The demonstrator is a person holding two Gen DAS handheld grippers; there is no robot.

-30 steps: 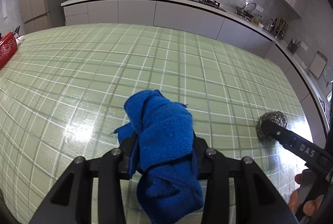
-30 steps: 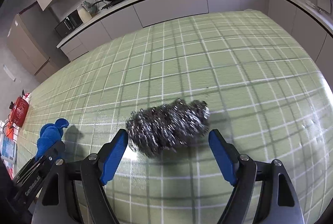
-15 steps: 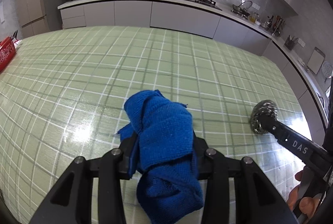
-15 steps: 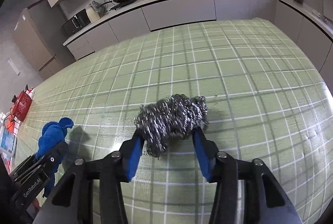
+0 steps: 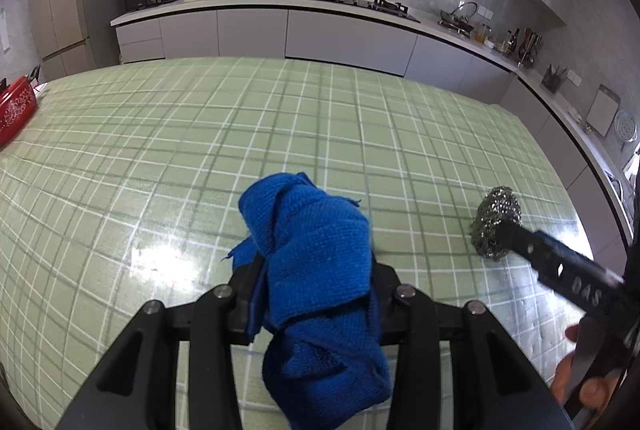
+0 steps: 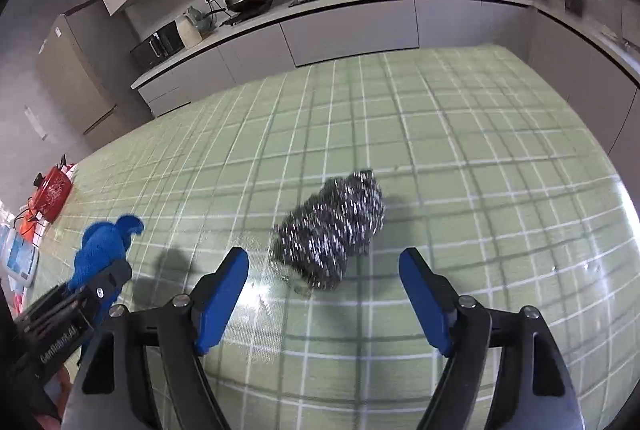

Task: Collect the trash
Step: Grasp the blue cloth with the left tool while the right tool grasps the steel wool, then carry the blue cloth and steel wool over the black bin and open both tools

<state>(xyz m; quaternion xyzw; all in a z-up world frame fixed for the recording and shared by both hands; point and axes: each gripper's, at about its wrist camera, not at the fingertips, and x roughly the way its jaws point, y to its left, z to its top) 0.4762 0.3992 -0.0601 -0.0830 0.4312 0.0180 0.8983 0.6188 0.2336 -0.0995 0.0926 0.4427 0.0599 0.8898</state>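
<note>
My left gripper (image 5: 312,270) is shut on a crumpled blue cloth (image 5: 316,254) and holds it above the green checked tablecloth (image 5: 200,134). The cloth also shows at the left of the right wrist view (image 6: 100,246). A steel wool scrubber (image 6: 332,226) lies on the tablecloth. My right gripper (image 6: 324,294) is open, its blue pads (image 6: 222,294) wide apart just short of the scrubber. The scrubber also shows at the right of the left wrist view (image 5: 496,218), behind the right gripper's finger.
A red pot (image 6: 50,192) sits at the table's far left edge, with a white and blue packet (image 6: 18,262) beside it. Kitchen counters (image 5: 280,6) with pans and a microwave run behind the table.
My right gripper, shut around the steel wool half a second ago, has opened and the scrubber now lies free on the table. My left gripper has kept the blue cloth and barely moved.
</note>
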